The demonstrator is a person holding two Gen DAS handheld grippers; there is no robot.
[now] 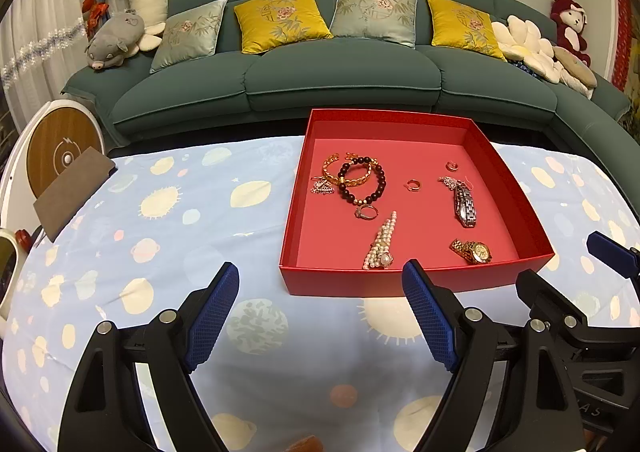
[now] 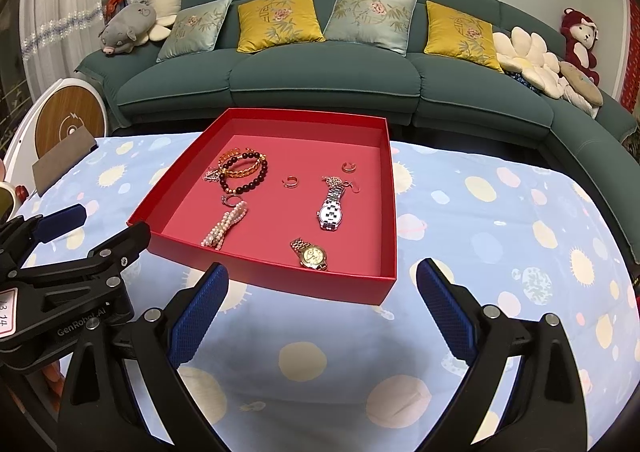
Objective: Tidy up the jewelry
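Observation:
A shallow red box point(image 1: 400, 284) point(image 2: 256, 272) sits on the table and holds jewelry. Inside lie a dark bead bracelet point(image 1: 362, 180) point(image 2: 244, 172) over a gold bangle point(image 1: 348, 172), a pearl bracelet point(image 1: 382, 242) point(image 2: 224, 228), a silver watch point(image 1: 464, 206) point(image 2: 331, 208), a gold watch point(image 1: 474, 251) point(image 2: 310, 255), small rings point(image 1: 413, 185) point(image 2: 290, 181) and a ring with a stone point(image 1: 366, 212). My left gripper point(image 1: 320, 292) is open, hovering just in front of the box with nothing between its blue pads. My right gripper point(image 2: 322, 292) is open too, empty, before the box's near right corner.
The table wears a light blue cloth with planets and suns point(image 1: 160, 212) point(image 2: 500, 212). A brown card point(image 1: 72, 192) lies at its left edge beside a round white and wood device point(image 1: 60, 148). A green sofa point(image 1: 320, 76) with cushions and plush toys stands behind.

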